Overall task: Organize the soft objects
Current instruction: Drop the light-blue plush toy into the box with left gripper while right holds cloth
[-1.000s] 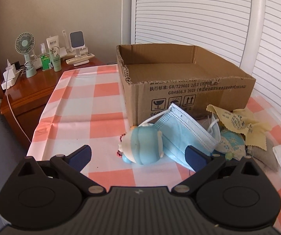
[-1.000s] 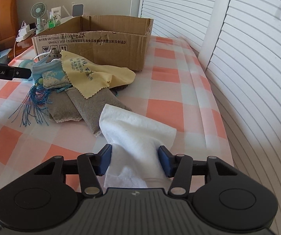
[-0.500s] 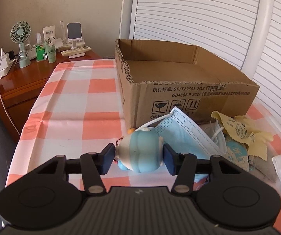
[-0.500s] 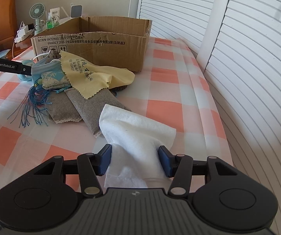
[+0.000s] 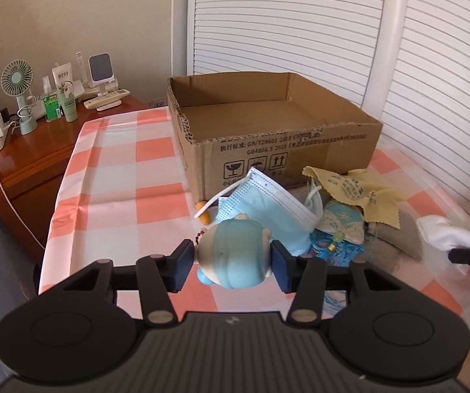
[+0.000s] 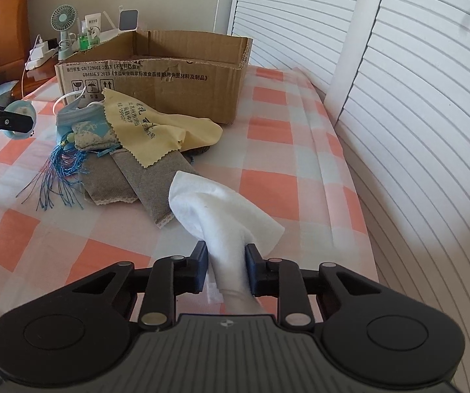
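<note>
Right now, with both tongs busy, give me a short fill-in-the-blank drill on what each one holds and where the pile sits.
1. The left tongs are shut on a light blue ____.
2. The right tongs, jaws closing, pinch the ____ cloth.
3. The cardboard box looks ____ inside.
4. The yellow cloth lies partly over the ____ pouches.

Missing words: plush toy; white; empty; grey

The right claw (image 6: 225,270) is closing, its pads pinching the white cloth (image 6: 222,209) on the checked tablecloth (image 6: 267,180)
</note>
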The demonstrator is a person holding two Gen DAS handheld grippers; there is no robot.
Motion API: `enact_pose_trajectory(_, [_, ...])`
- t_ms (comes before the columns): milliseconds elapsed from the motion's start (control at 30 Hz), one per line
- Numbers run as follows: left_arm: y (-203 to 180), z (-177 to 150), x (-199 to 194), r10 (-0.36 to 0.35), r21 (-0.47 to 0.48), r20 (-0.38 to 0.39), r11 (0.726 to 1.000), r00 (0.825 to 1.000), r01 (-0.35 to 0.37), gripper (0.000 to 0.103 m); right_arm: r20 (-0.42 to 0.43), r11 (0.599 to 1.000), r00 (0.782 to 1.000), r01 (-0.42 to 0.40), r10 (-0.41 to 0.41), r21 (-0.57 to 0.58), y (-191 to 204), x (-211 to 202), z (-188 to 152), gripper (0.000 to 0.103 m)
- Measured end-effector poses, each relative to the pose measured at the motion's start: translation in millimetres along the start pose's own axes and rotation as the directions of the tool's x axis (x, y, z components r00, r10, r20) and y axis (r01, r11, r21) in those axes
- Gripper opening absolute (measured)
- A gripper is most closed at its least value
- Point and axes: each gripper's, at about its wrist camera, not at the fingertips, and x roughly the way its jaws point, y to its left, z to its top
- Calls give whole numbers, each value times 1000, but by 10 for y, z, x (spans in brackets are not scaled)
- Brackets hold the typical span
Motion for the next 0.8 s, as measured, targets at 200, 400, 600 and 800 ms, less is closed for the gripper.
enact_pose_trajectory(200, [-129, -70, -178, -28, 72, -20, 997, 999, 29, 50, 31, 1000, 1000, 5, -4, -31, 16, -158, 26, 26])
enact_pose_trajectory(400, [-237, -86, -329, -60, 123, -40, 990, 997, 65, 49, 56, 997, 998, 9, -5, -74, 9, -310, 104, 26])
enact_pose_trajectory(600, [-316, 52, -463, -93, 165, -33, 982, 995, 97, 49, 98, 994, 995, -11, 22, -109, 14, -427, 307, 26])
enact_pose_trajectory(800, [-339, 351, -463, -100, 185, 8, 978, 995, 97, 50, 152, 990, 987, -22, 44, -140, 19, -478, 579, 26])
